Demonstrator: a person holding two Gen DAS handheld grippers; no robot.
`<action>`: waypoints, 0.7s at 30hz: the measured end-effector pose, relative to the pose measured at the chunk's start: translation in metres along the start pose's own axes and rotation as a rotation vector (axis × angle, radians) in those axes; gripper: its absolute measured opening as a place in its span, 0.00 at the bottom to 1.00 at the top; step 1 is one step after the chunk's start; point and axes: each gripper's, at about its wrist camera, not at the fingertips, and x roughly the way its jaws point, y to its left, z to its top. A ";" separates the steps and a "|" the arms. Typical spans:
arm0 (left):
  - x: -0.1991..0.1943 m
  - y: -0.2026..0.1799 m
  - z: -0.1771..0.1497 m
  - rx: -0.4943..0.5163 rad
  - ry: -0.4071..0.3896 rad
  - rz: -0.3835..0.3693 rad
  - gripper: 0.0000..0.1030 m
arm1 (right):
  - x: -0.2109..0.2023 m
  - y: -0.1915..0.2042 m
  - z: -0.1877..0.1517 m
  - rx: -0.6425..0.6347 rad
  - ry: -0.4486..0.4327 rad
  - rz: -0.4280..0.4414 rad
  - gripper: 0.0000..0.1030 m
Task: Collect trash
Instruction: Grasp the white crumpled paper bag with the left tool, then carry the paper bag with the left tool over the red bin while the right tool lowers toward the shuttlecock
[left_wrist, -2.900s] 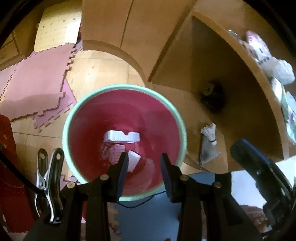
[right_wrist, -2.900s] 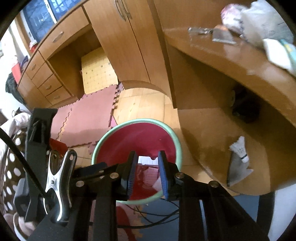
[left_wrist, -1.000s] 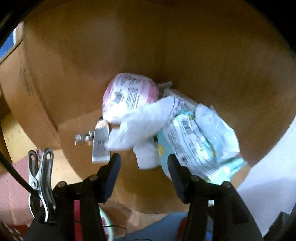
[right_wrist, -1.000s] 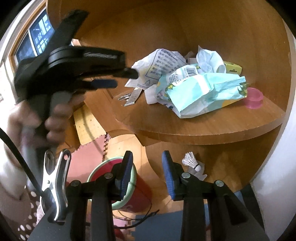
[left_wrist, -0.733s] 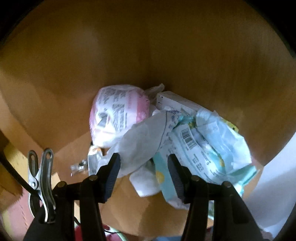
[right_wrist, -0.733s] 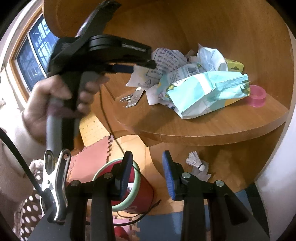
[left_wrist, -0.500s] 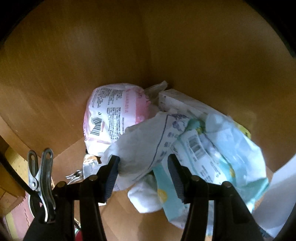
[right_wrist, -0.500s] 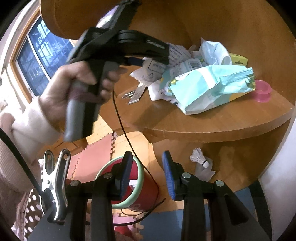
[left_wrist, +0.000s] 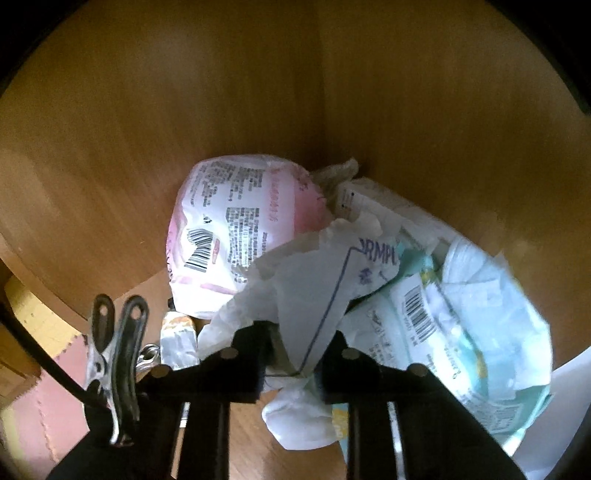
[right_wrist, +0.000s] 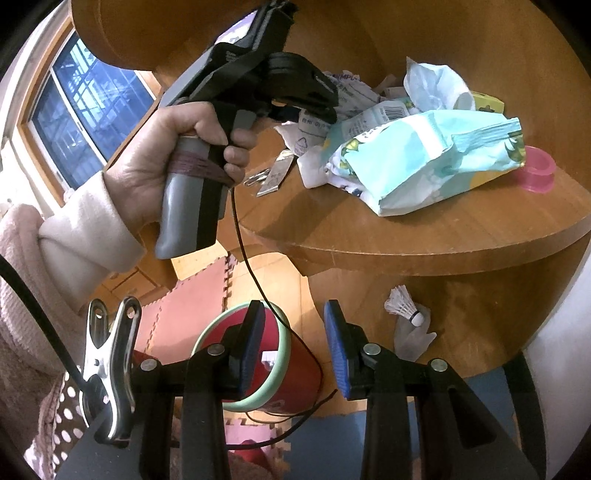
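Left gripper (left_wrist: 301, 350) spread around white wrapper (left_wrist: 314, 291), centre frame (pink packet (left_wrist: 236, 236) behind). Right gripper (right_wrist: 294, 341) spread, empty, red bin (right_wrist: 280, 365) lower centre.

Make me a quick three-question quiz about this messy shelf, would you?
1. True or false: the left gripper has white paper between its fingers.
2. Where is the red bin? A: on the shelf. B: on the floor below it.
3. Fill in: the right gripper holds ____.

Key: 1 true; 2 B; 3 nothing.
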 end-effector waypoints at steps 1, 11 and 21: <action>-0.005 0.003 0.000 -0.021 -0.011 -0.013 0.17 | 0.000 0.000 0.000 -0.001 0.000 -0.001 0.33; -0.057 0.023 -0.002 -0.160 -0.133 -0.074 0.14 | -0.003 -0.003 -0.002 0.010 -0.007 -0.007 0.33; -0.078 0.041 -0.019 -0.268 -0.141 -0.175 0.14 | -0.008 -0.004 -0.002 0.012 -0.015 -0.020 0.33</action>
